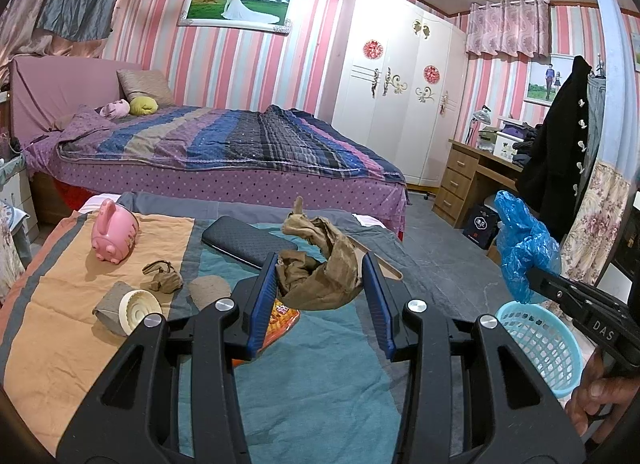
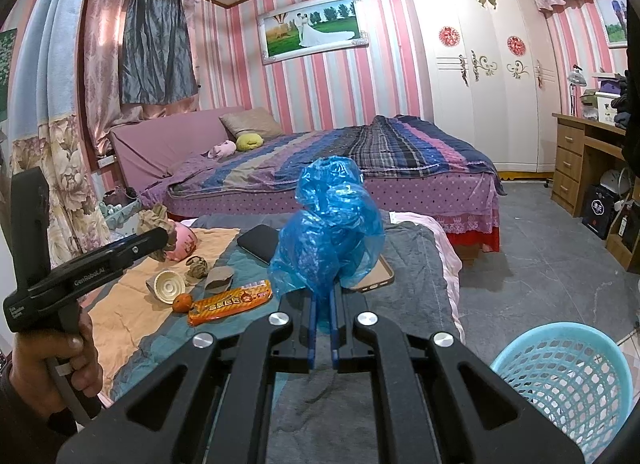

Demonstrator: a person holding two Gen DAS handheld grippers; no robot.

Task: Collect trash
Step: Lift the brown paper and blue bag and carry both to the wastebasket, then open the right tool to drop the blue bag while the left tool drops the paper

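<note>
My left gripper is squeezing a crumpled brown paper wad, lifted above the blanket. My right gripper pinches a crinkly blue plastic bag tight, near the light-blue plastic basket.

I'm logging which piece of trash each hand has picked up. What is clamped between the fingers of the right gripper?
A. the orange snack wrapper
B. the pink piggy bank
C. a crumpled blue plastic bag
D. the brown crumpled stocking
C: in the right wrist view the right gripper has its fingers closed on the crumpled blue plastic bag, while the orange snack wrapper lies on the bedcover.
</note>
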